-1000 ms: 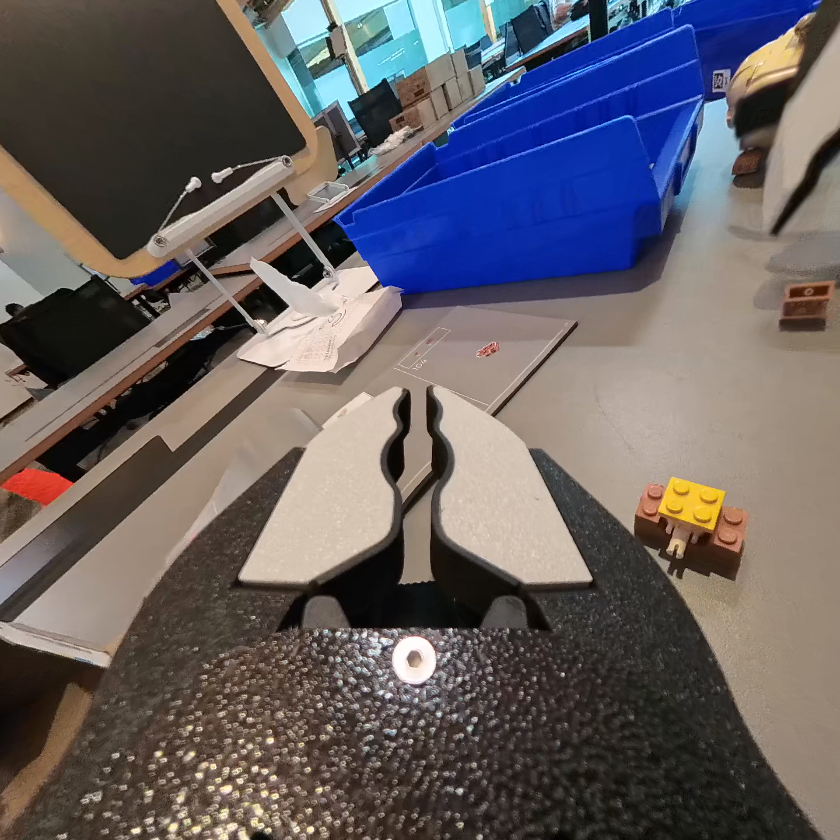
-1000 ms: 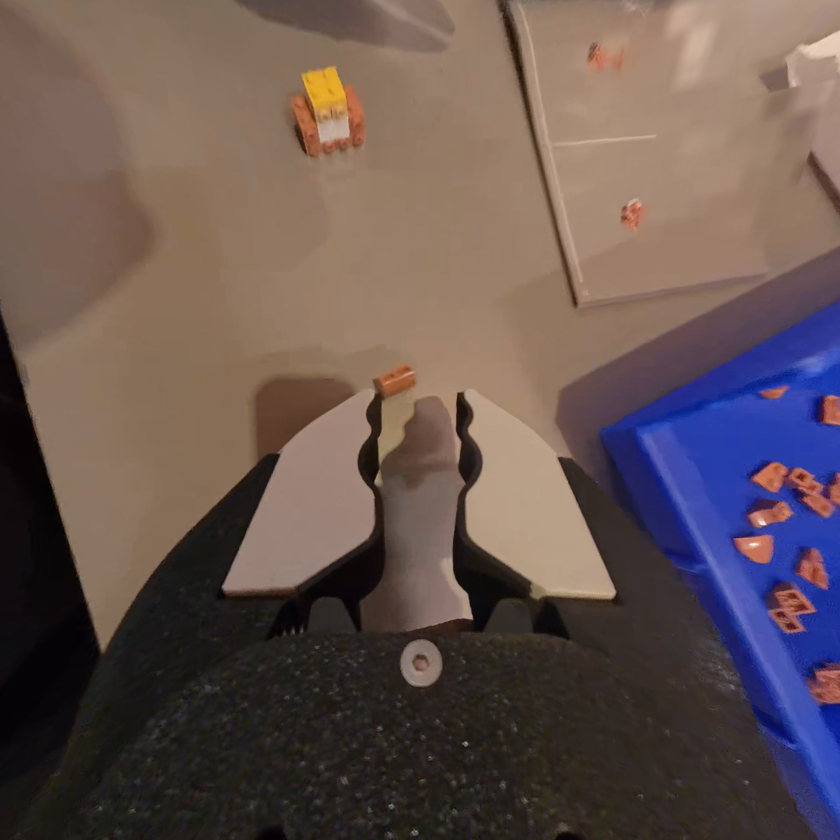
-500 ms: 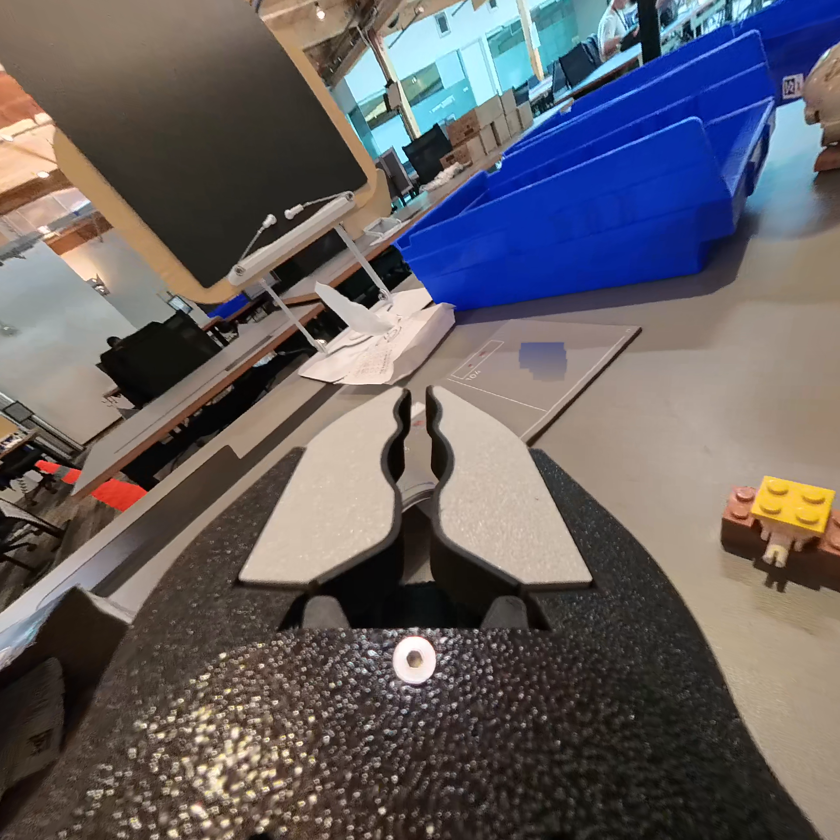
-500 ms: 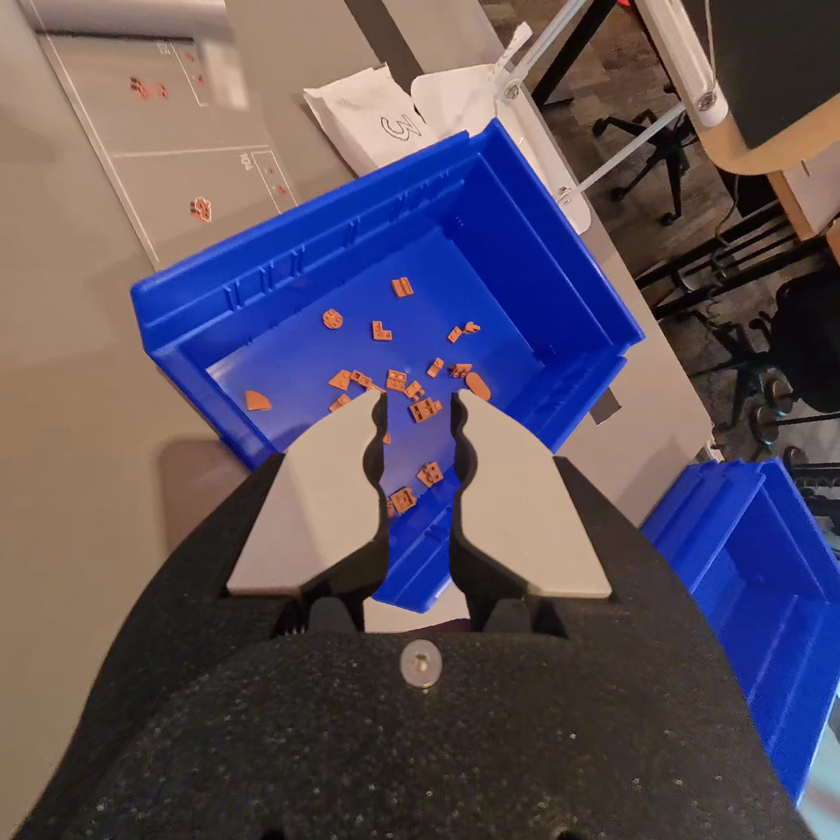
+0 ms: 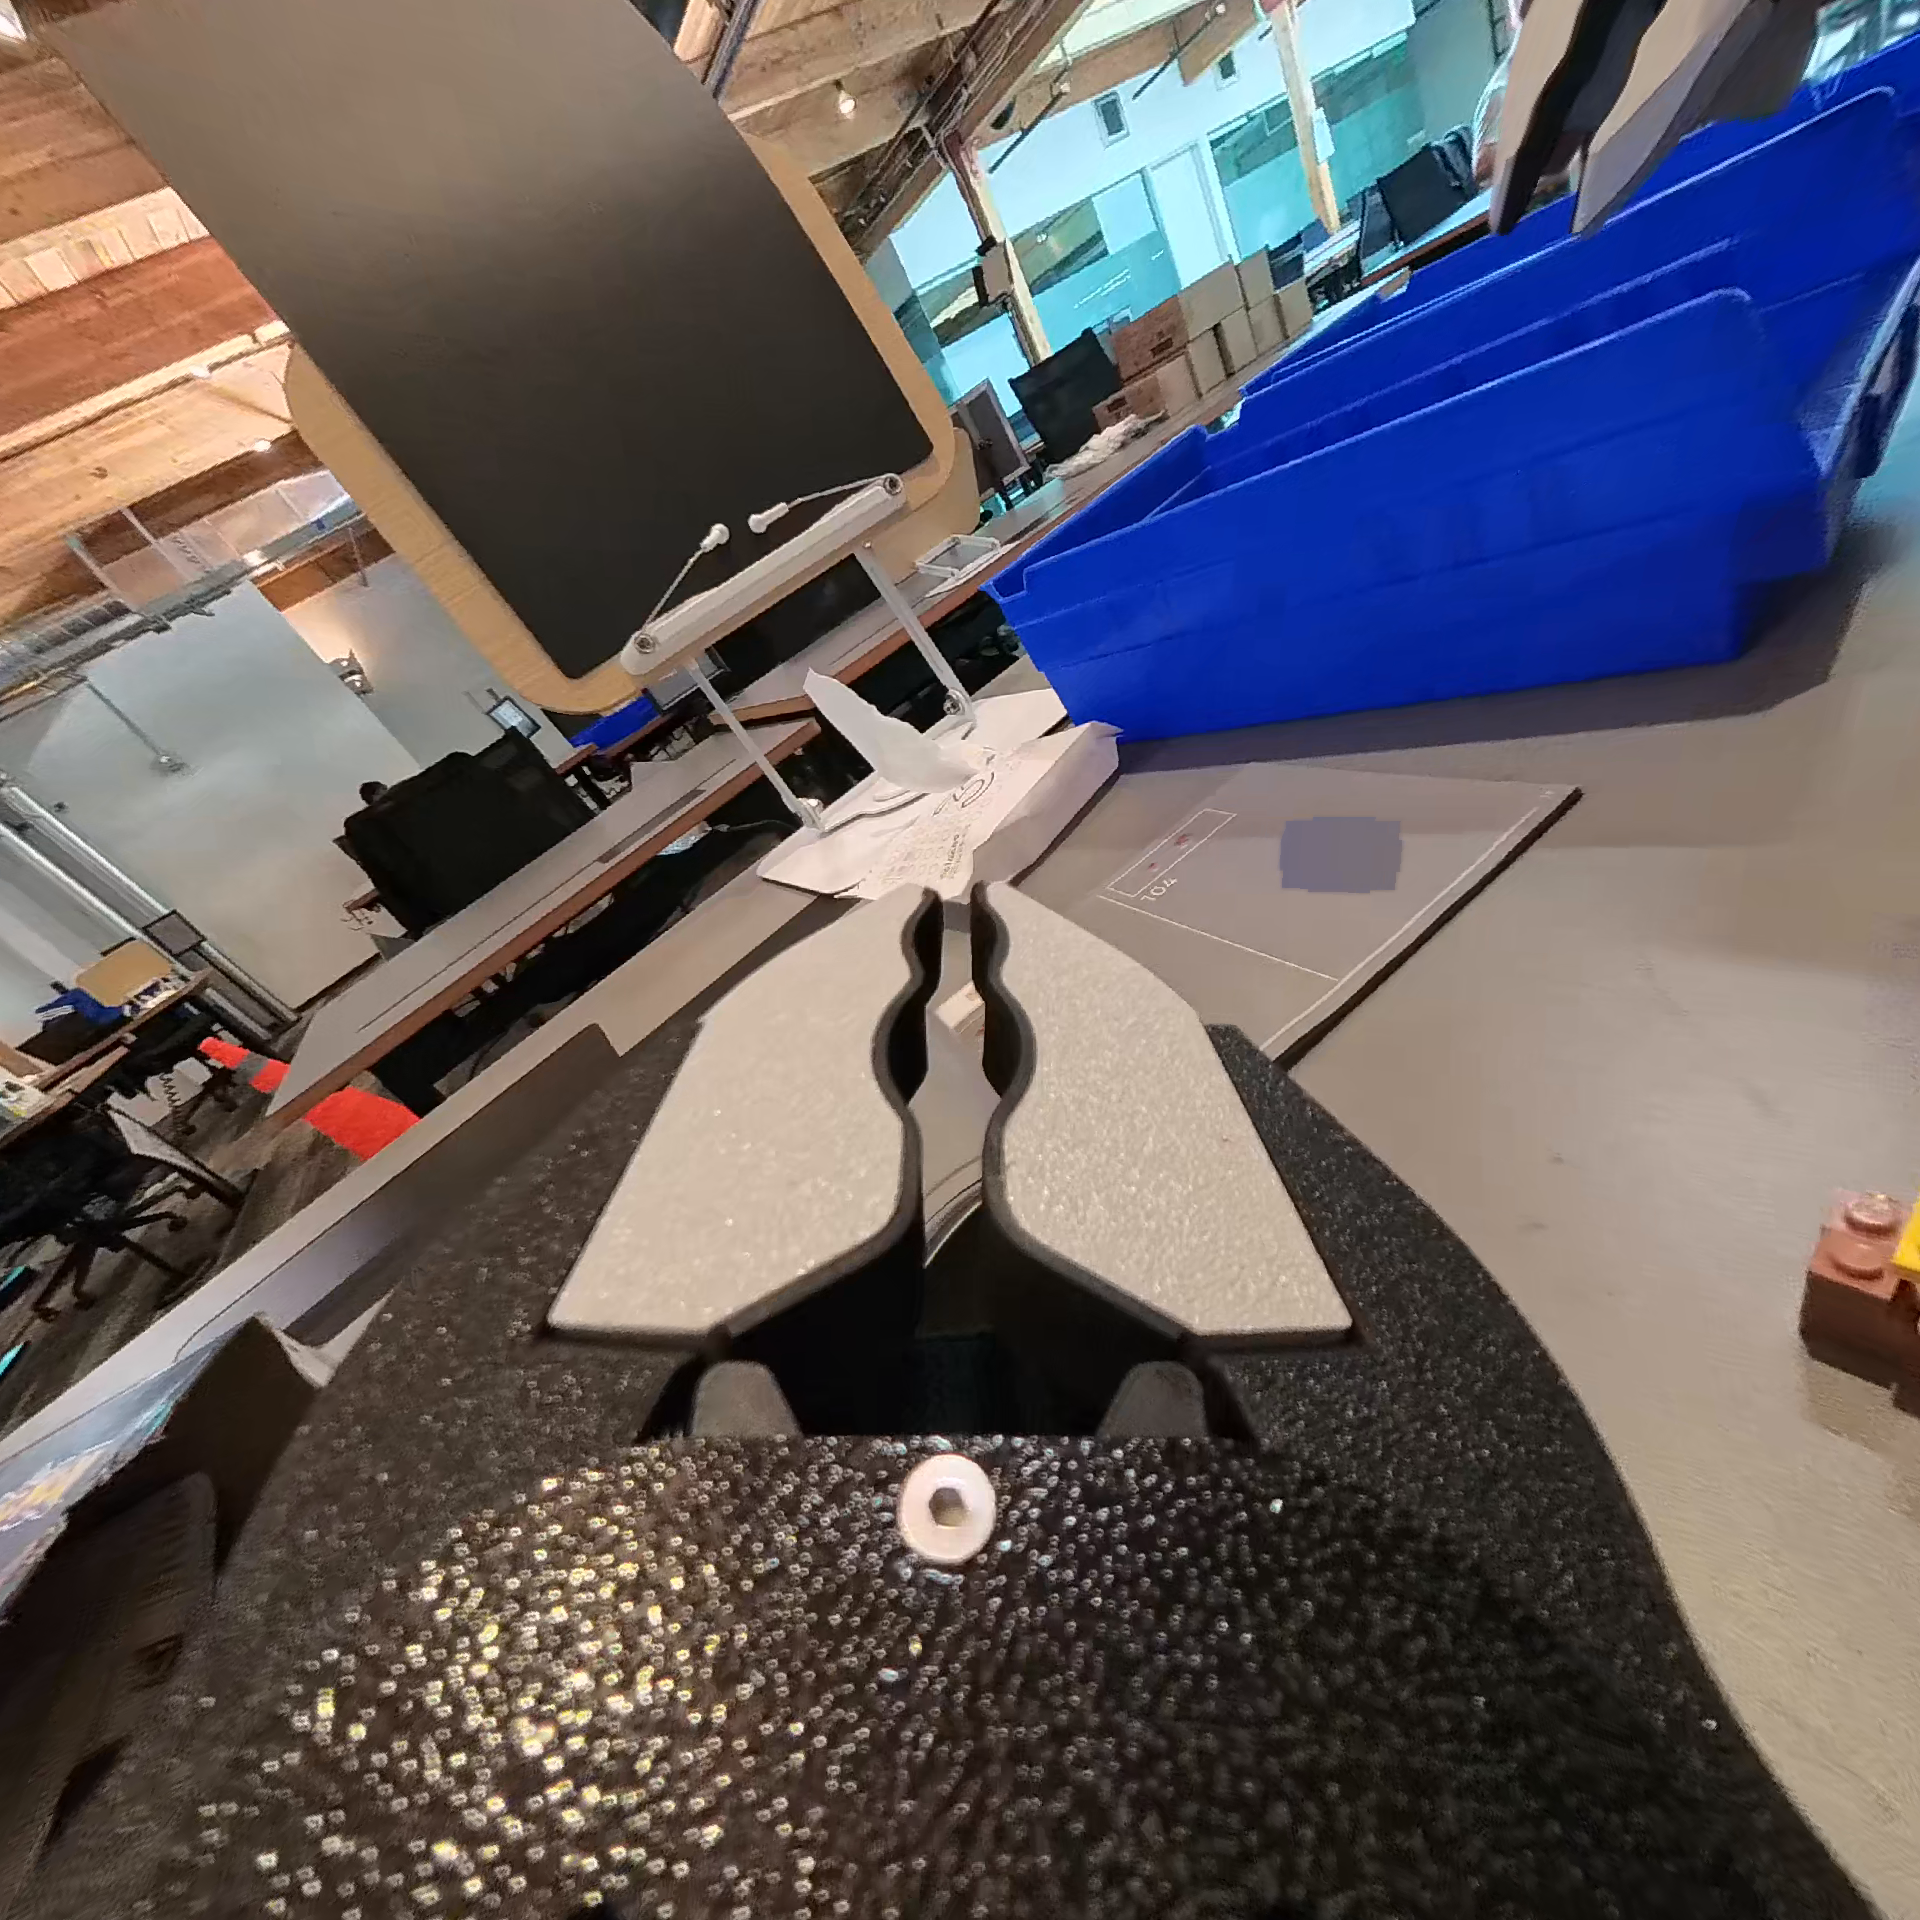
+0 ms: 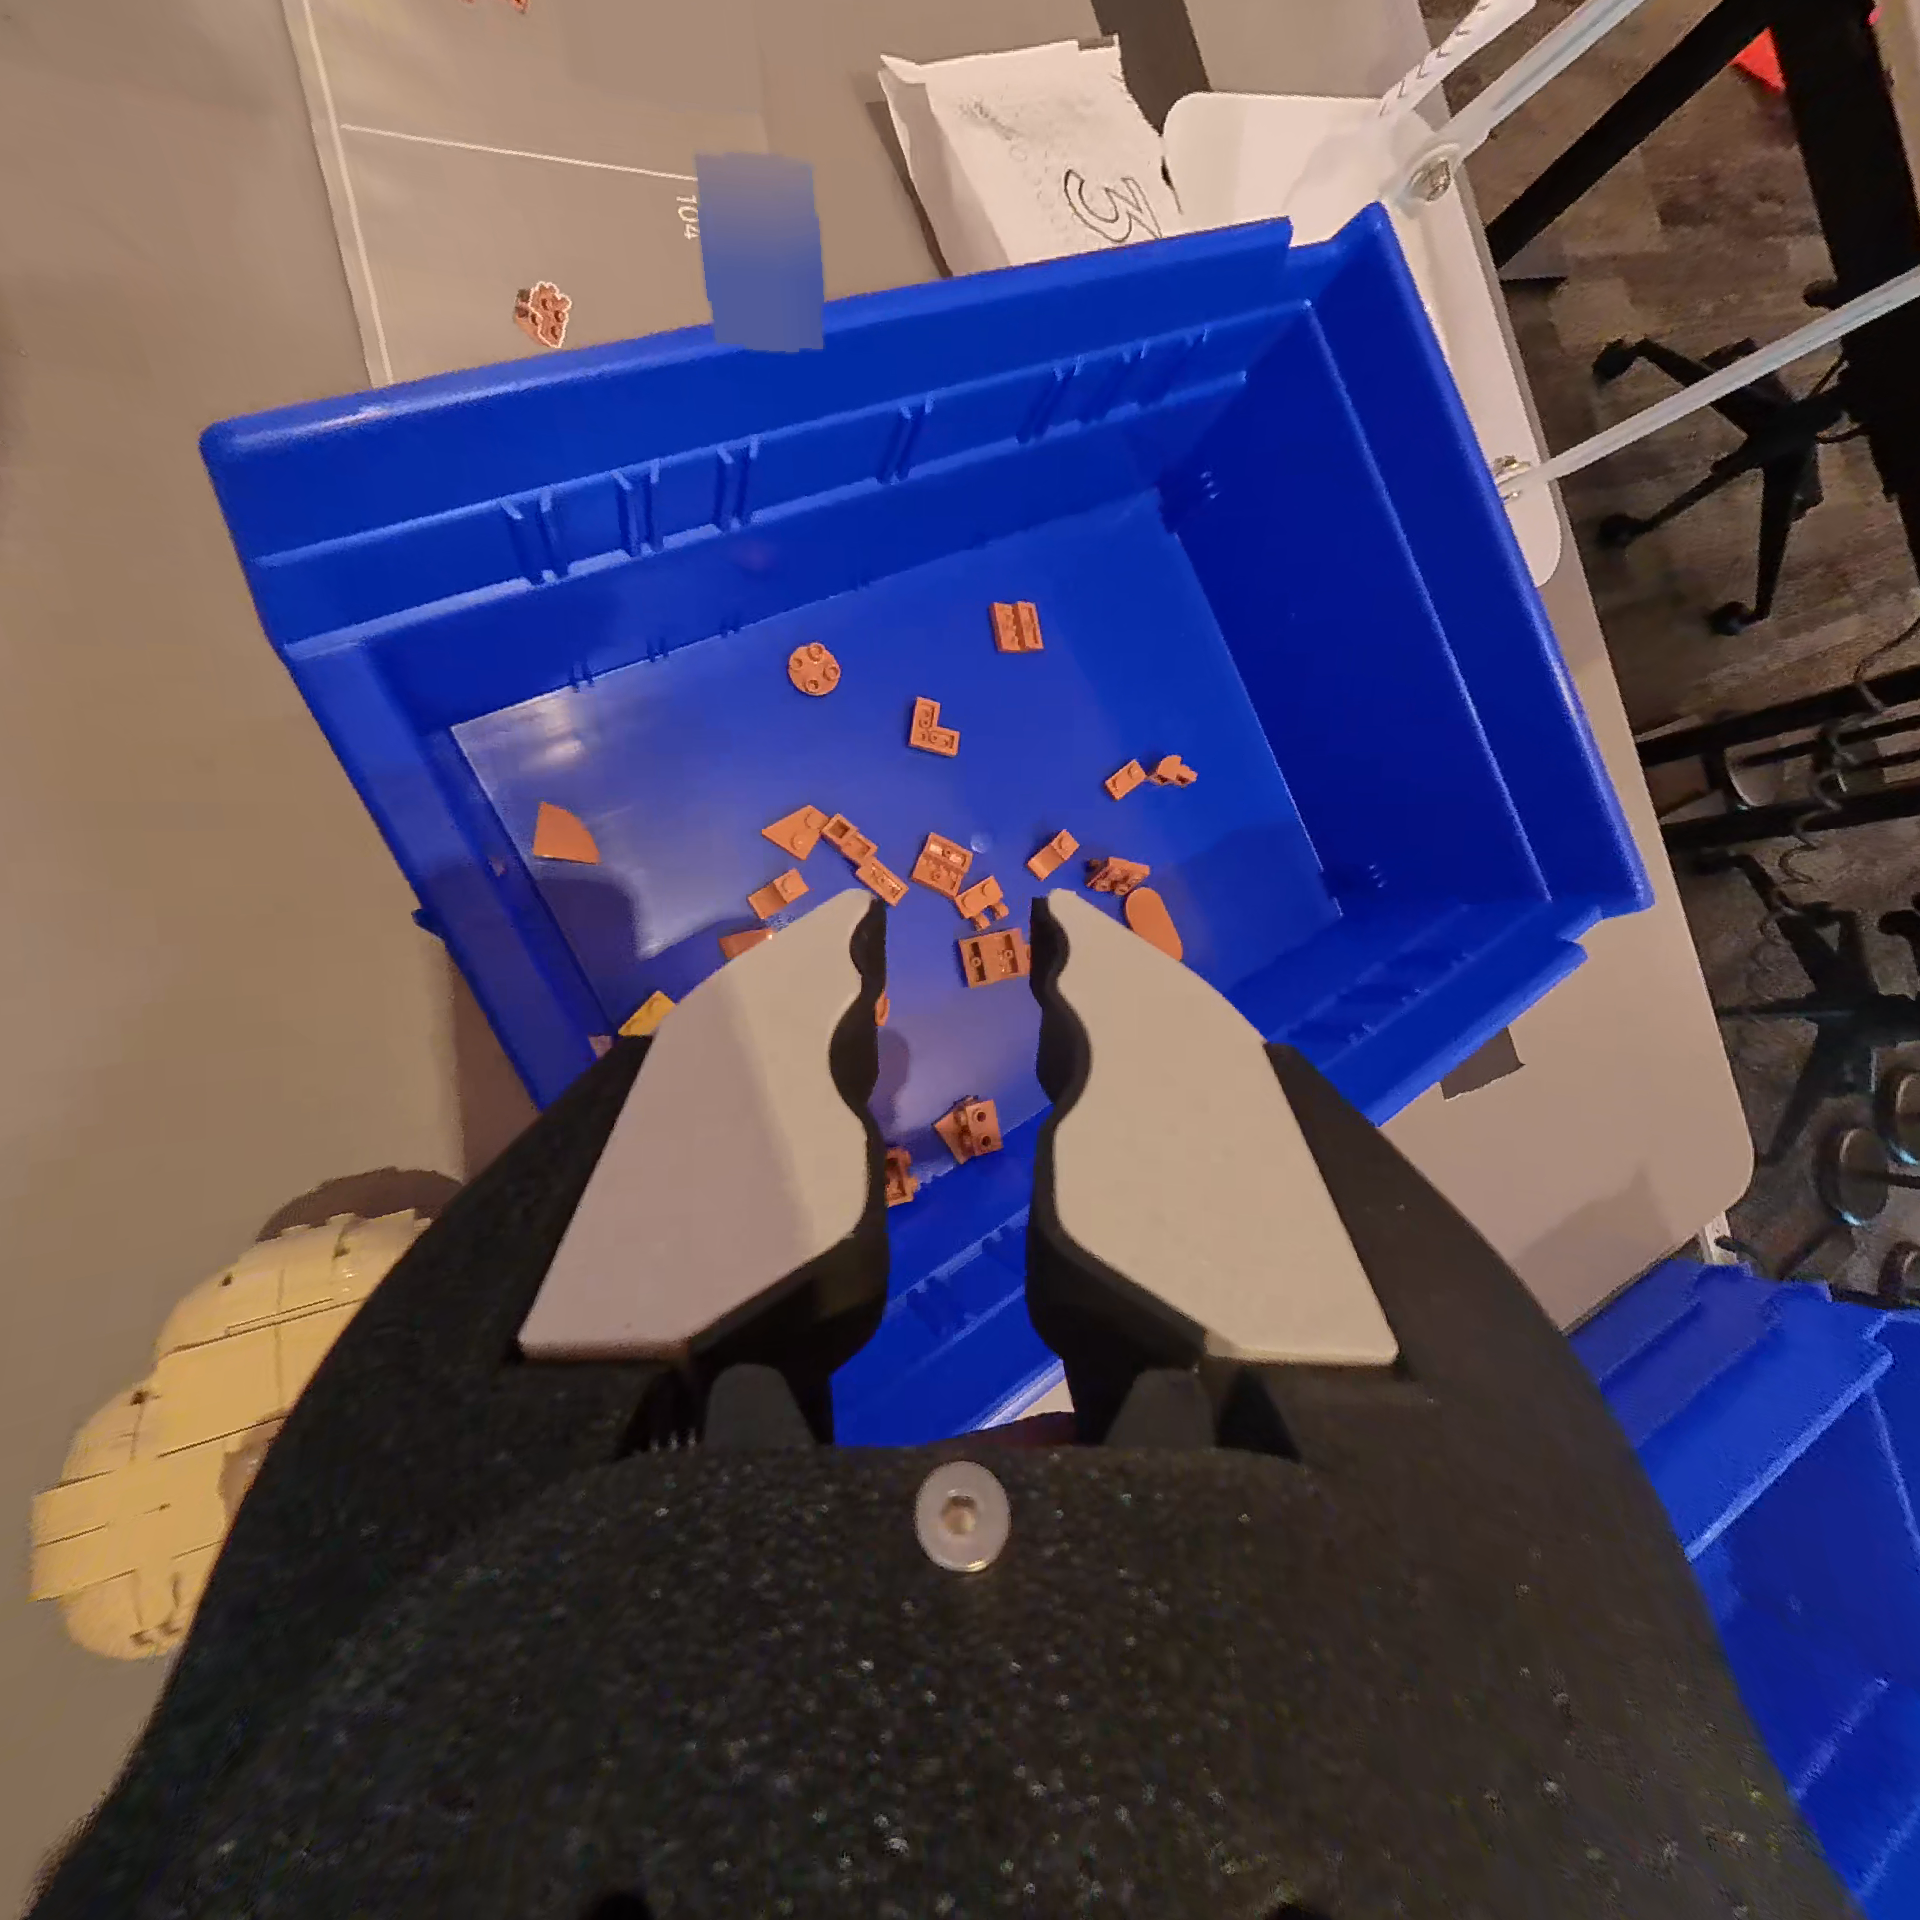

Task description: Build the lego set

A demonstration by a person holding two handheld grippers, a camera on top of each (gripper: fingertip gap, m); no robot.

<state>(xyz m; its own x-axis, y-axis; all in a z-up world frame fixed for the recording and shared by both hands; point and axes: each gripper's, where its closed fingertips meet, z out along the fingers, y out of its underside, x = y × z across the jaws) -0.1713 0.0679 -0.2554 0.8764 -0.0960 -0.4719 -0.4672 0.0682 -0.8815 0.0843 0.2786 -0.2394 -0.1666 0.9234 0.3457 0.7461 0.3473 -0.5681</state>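
Printed marks and lines on the grey mat (image 5: 1340, 914), plus a small printed number by a boxed corner; printing and a large handwritten figure on the crumpled white paper (image 6: 1039, 135) beyond the bin's far left corner; none of it repeated here. Left gripper (image 5: 957, 906) low over the grey table (image 5: 1610, 1091), fingertips nearly together with only a thin slit between, pinching nothing; a small white piece on the table seen through the slit farther back. To its right, near the frame edge, a brown brick assembly (image 5: 1860, 1299) with a yellow piece on top, mostly cut off. Beyond the mat, a row of blue bins (image 5: 1455, 540); a dark board on a white stand (image 5: 520, 260) to the far left. Right gripper (image 6: 957, 909) raised above the nearest blue bin (image 6: 727, 416), pointing down into it, jaws spread and bare; also visible at the top right of the left wrist view (image 5: 1558, 208). On the bin floor, scattered orange brick pieces (image 6: 940, 862), flat and facing assorted ways, no common long axis; one two-by-two plate (image 6: 992, 958) just beside the right fingertip in view. Tan brick model (image 6: 187, 1403) on the table at near left, beside the bin.
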